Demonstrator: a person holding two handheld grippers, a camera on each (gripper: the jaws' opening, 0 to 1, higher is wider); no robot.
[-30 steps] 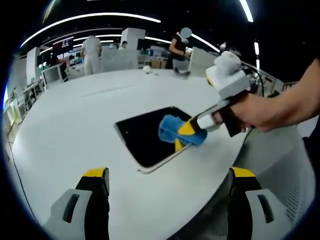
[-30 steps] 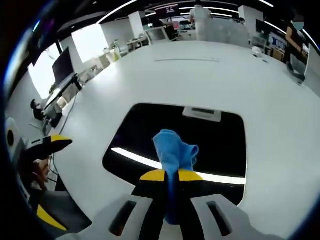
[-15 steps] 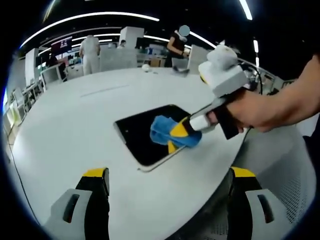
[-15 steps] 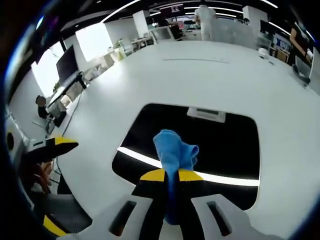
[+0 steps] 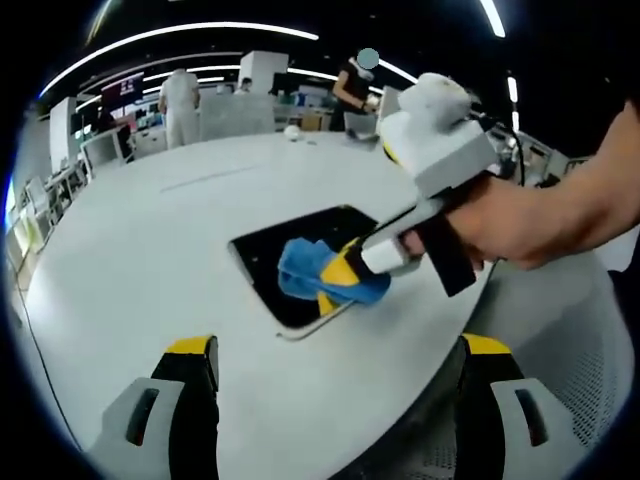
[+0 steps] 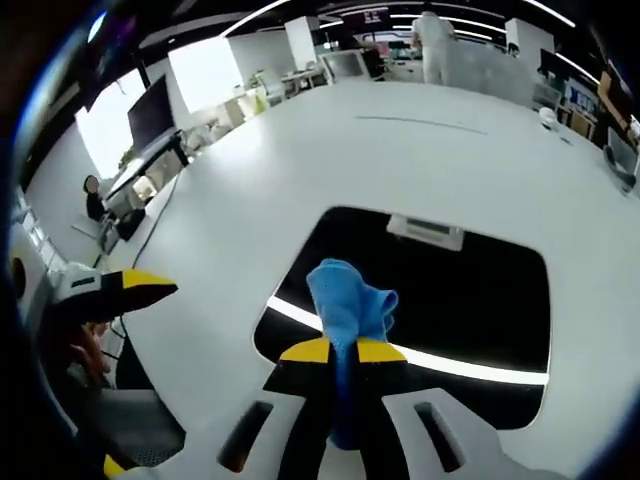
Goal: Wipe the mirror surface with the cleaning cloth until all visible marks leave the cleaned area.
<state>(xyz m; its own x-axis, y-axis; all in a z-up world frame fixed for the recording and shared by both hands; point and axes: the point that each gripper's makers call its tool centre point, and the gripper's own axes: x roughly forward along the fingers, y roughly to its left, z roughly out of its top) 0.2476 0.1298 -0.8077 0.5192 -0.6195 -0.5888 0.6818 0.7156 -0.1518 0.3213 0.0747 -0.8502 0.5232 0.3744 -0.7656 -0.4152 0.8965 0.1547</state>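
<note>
**Blue cloth pressed on the mirror by the right gripper**

Left gripper view, near to far: the left gripper (image 5: pixel 335 410), jaws spread wide with nothing between them, hovers over the white table (image 5: pixel 150 250). Beyond it, the right gripper (image 5: pixel 335 283), held in a hand (image 5: pixel 505 222), pinches the cleaning cloth (image 5: pixel 305 275) against the dark mirror (image 5: pixel 275 262) lying flat near the table edge. Far behind, people (image 5: pixel 182 105) stand among desks.

Left gripper view faces the mirror (image 5: pixel 290 270) from farther back; right gripper view looks down close
</note>
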